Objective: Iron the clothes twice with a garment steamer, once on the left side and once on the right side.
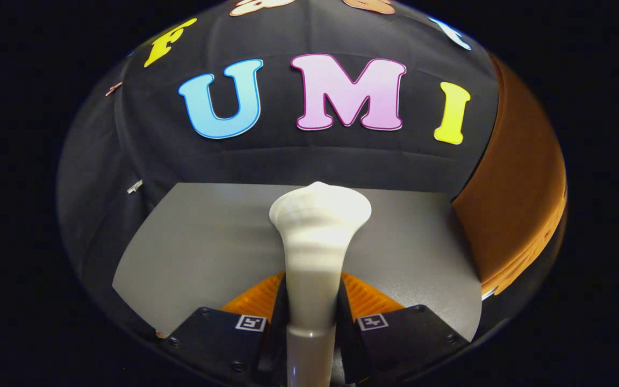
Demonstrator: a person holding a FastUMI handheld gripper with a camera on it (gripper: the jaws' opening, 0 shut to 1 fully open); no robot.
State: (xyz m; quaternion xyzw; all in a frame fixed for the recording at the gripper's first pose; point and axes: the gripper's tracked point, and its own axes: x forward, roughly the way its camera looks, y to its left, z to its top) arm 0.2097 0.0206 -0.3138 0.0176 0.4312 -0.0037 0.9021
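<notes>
Steamer (315, 252), white and flared at its head, stands clamped between the gripper (312, 301) fingers, both pressing its handle. Its head pokes out ahead of them over a grey tabletop (202, 242). Orange cloth (519, 204) hangs off to the right, beyond the table.

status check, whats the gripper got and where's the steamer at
Gripper shut on the garment steamer, handle between the fingers. Steamer head up, over the grey table. Orange garment off to the right, apart from the head. Nothing in between.
</notes>
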